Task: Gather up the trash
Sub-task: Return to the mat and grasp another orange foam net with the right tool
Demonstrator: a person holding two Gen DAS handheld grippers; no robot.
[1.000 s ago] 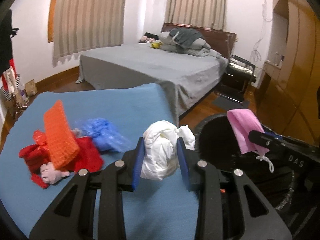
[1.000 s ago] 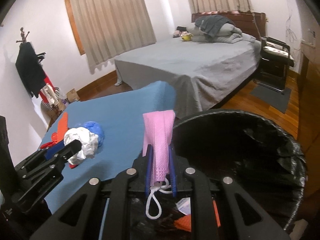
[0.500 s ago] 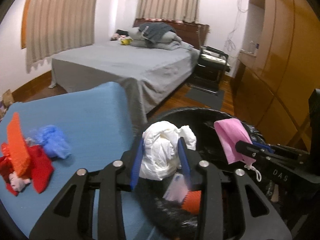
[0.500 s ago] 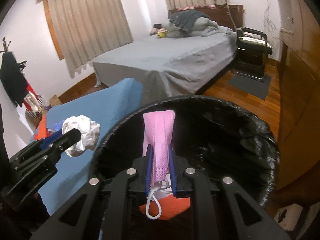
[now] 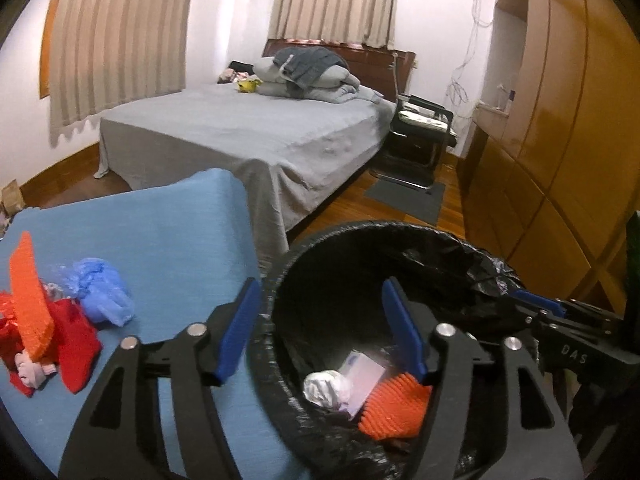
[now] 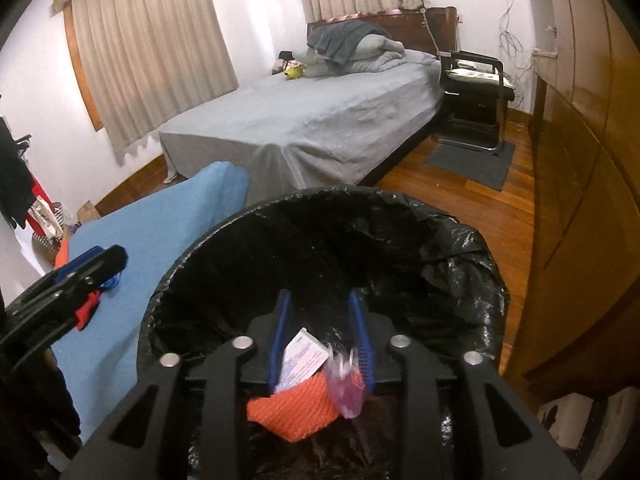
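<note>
Black-lined trash bin (image 5: 452,248): stands beside the blue-covered table (image 5: 168,232), its liner folded over the rim; also seen from the right wrist view (image 6: 460,240).
Left gripper (image 5: 320,328): jaws spread wide, nothing between the blue pads; it hangs over the bin's near rim, one finger over the table edge, the other over the bin's mouth.
Right gripper (image 6: 322,338): jaws parted a moderate way above the bin's opening; gripping nothing.
Pink face mask (image 6: 346,386): blurred, just below the right gripper's right pad and apart from the left one, above the contents of the bin.
White crumpled wad (image 5: 326,386): lies in the bottom of the bin, touching a small white carton.
Small white carton (image 5: 362,374): tilted in the bin between the wad and the orange mesh piece (image 5: 394,404); its printed face shows in the right wrist view (image 6: 302,354).
Trash left on the table: orange foam net (image 5: 30,300) propped upright on red plastic (image 5: 74,336), a blue crumpled bag (image 5: 102,292) just beside them, a small pink scrap (image 5: 32,368) at the front.
Background: grey bed (image 5: 256,136), wooden wardrobe (image 5: 560,128).
</note>
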